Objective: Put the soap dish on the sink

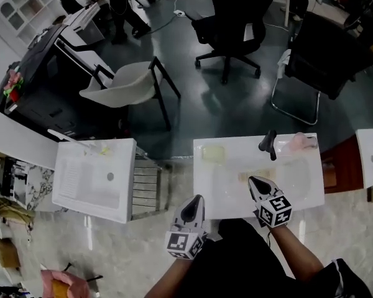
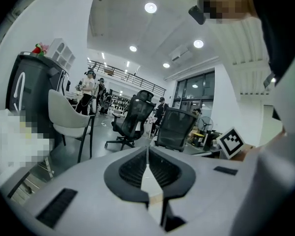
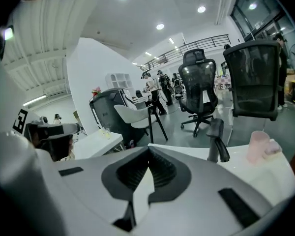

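My left gripper (image 1: 195, 202) and right gripper (image 1: 255, 182) are both closed, empty, over the white rectangular sink's (image 1: 205, 197) lower edge.

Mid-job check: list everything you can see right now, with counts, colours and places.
Sinks: two, white; one straight ahead, one at left.
Faucet: one, black, back rim of the sink ahead.
Soap dish: one, pale yellow, that sink's back left corner.
Cup: one, pink, right of the faucet.
Office chairs: two, black, floor beyond.
Chair: one, beige, floor at left.
Left gripper: shut, empty.
Right gripper: shut, empty, over the basin.
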